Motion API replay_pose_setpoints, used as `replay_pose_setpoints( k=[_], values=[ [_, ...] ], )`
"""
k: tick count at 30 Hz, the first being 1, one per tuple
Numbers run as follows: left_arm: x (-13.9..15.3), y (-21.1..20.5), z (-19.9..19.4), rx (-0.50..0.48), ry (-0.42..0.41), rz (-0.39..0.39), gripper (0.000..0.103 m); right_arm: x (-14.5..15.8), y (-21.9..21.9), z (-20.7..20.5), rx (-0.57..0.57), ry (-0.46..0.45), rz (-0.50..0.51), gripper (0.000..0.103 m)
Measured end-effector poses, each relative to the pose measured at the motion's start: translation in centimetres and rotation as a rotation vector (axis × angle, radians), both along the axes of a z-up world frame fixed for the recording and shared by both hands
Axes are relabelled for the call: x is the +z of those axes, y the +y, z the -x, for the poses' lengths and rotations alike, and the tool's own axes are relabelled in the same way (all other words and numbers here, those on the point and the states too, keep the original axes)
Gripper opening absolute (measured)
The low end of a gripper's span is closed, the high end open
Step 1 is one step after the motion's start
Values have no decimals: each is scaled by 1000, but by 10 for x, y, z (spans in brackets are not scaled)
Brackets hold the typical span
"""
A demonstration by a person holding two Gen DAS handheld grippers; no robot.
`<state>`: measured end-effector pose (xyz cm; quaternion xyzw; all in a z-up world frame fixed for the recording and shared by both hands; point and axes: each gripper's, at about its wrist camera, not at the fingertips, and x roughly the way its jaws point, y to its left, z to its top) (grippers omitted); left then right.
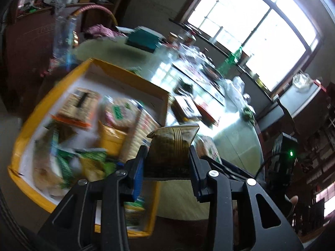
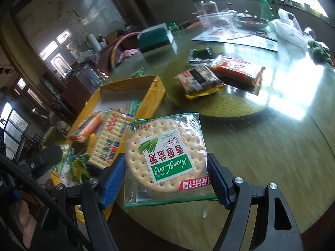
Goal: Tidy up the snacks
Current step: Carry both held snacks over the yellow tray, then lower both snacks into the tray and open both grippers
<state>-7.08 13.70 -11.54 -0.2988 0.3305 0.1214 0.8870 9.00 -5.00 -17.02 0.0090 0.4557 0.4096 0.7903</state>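
Snacks in two places: most packed in the yellow cardboard box (image 2: 156,96) at the table (image 2: 261,156) edge, a few loose on the round turntable (image 2: 226,113) further in. Inside the box, seen from the right wrist: a square cracker pack (image 2: 106,140), an orange-edged packet (image 2: 85,128), green wrappers (image 2: 77,167) piled at the near end. Same box (image 1: 27,125) blurred in the left wrist view, far end bare.

Left gripper (image 1: 169,163): narrowly parted, pads pressed on both sides of a dark olive packet (image 1: 173,144), crimped top edge sticking up, held near the box's right wall.

Right gripper (image 2: 166,179): spread wide, blue pads against both edges of a clear pack of round crackers (image 2: 165,159) with a green label, held over the table edge just beside the box.

On the turntable: a dark biscuit pack with yellow trim (image 2: 199,81), touching a red packet (image 2: 238,69), and a small green-black wrapper (image 2: 201,55) just behind.

Beyond, well apart from the box: a teal box (image 2: 155,35), a clear plastic tub (image 2: 215,18), a dish of food (image 2: 251,22), flat printed sheets (image 2: 236,37), a white plastic bag (image 2: 289,29), bottles (image 2: 206,5) near the window (image 1: 251,31). Pink-and-yellow hoop (image 2: 117,48) past the table's far side. Part of a hand (image 2: 25,226) low at the left of the right wrist view.
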Motion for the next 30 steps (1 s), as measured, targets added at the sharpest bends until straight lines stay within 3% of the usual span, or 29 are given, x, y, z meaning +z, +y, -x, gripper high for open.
replay_pose_setpoints(
  k=[7,12,16,22,30],
  values=[
    [17,58,16,134,-17,-51,39,6,26,7,86,14,-43,75],
    [10,87,3,149,-4,-25,39,14,46,10,122,6,-76,75],
    [-5,104,-21,142,41,12,39,17,75,2,159,20,-78,75],
    [-16,118,-55,140,116,-42,39,13,121,-21,189,46,-42,75],
    [-49,142,-81,141,228,-15,39,4,168,-41,195,23,9,75]
  ],
)
